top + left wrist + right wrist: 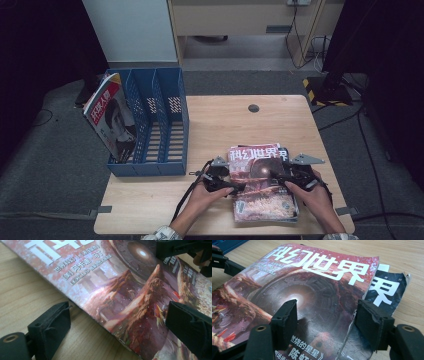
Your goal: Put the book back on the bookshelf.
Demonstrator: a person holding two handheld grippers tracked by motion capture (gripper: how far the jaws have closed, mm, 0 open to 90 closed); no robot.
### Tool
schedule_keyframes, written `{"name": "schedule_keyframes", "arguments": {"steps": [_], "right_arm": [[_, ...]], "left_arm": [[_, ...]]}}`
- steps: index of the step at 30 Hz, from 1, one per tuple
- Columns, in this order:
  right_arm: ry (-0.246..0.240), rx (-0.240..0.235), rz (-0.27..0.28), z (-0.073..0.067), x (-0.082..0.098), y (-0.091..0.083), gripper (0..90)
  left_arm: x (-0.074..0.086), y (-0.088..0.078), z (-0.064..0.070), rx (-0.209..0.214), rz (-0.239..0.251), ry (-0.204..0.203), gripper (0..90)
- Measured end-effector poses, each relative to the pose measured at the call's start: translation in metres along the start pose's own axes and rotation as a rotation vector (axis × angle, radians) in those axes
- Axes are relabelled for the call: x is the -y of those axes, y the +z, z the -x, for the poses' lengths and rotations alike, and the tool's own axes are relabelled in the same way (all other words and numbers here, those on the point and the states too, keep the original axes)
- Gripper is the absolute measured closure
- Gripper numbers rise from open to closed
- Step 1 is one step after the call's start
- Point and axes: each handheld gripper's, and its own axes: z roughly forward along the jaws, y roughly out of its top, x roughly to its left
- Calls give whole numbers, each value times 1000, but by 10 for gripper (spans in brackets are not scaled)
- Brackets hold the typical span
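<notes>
A small wooden table (215, 125) on a grey carpeted floor (55, 165) in a dim room.

The table fills the lower centre of the frame, with a round dark cable hole (254, 108) near its far edge. At upper centre stands pale wooden furniture (240, 20), and a light grey panel (130, 30) at upper left. Black cables (365, 140) trail across the floor at right, near a yellow-and-black striped strip (312, 90). Both upper corners lie in darkness.

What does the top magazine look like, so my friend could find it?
Look at the wooden table, right of the blue file rack. A small stack lies near the front edge; the top magazine has a reddish cover with big white characters and a glowing round tunnel, unlike the darker one beneath.
</notes>
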Motion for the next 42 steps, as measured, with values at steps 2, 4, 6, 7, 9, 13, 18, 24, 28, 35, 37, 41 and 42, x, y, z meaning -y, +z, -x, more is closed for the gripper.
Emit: {"name": "schedule_keyframes", "arguments": {"steps": [2,4,6,7,9,13,18,24,28,35,37,41,42], "right_arm": [[-4,-1,3,-1,0,1,338],[-4,-8,2,-1,0,1,345],[-7,-16,2,-2,0,1,351],[-4,-18,1,-3,0,1,352],[-13,-22,-1,-3,0,1,368],[-32,-68,1,-8,-1,3,414],[-39,-75,-15,-12,-3,6,398],[-3,-54,-19,-9,-12,16,268],[-8,-63,-32,-12,-19,25,260],[-30,-48,-26,-10,-17,23,331],[-39,-44,-31,-11,-17,23,333],[-40,-41,-27,-12,-17,23,336],[-45,-39,-26,-12,-17,23,337]], "left_arm": [[-1,-1,0,2,-12,-8,64],[-2,-3,0,3,-16,-19,97],[-3,-6,0,-4,-18,-21,138],[-3,-7,1,-4,-19,-22,147],[-4,-10,1,8,0,-26,195],[-5,-10,6,41,5,1,321],[-6,-12,6,32,16,6,383],[-7,-14,5,41,12,1,416],[-14,-18,-3,19,15,-26,351],[-32,-24,-14,48,32,-90,343],[-38,-24,-18,43,36,-97,343],[-48,-19,-22,37,25,-109,356],[-51,-18,-22,39,21,-110,365]]}}
